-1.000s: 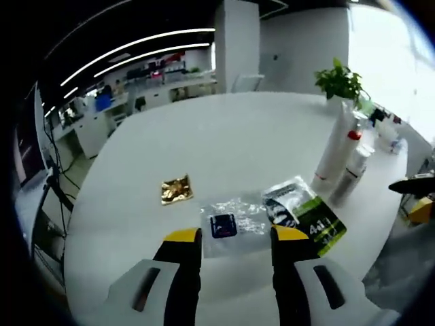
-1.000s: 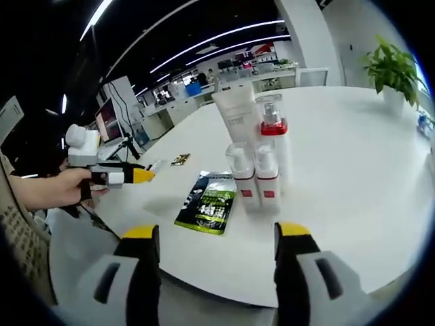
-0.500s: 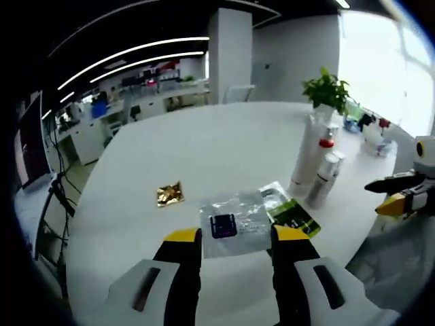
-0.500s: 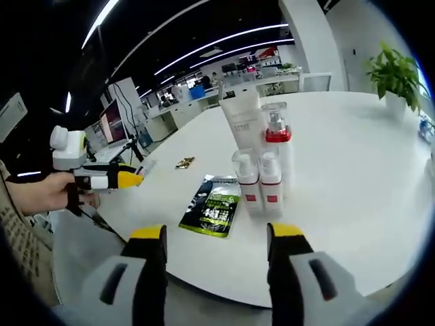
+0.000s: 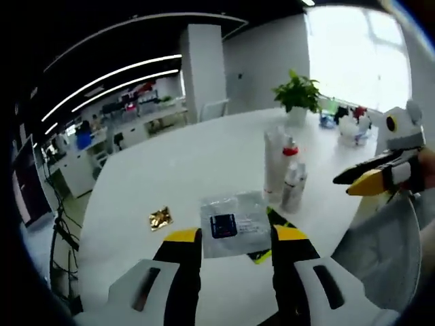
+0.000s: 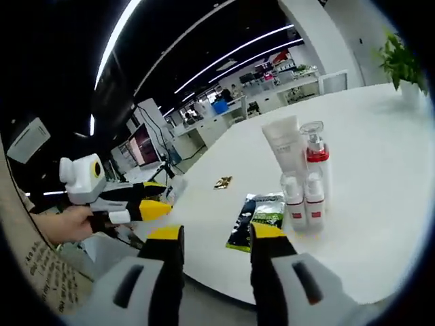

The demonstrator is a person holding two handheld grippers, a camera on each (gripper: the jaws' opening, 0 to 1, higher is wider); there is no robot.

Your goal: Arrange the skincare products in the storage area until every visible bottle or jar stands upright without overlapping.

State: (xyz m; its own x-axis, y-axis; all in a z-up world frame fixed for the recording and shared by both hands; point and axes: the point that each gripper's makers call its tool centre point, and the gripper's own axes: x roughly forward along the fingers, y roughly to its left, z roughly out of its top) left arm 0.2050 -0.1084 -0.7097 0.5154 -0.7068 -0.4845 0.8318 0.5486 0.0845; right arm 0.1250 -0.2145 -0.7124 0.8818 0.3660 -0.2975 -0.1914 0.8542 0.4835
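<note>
Left gripper view: your left gripper (image 5: 232, 236) pinches a clear sachet (image 5: 233, 225). Your right gripper (image 6: 215, 233) is spread, empty; upright bottles (image 6: 304, 183) cluster on the white table (image 6: 380, 156), beside a green packet (image 6: 255, 216).

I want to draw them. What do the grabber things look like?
The left gripper and right gripper each have two black jaws with yellow tips, set in pale grey housings with dark slots. A patterned light sleeve shows behind the person's hand.
</note>
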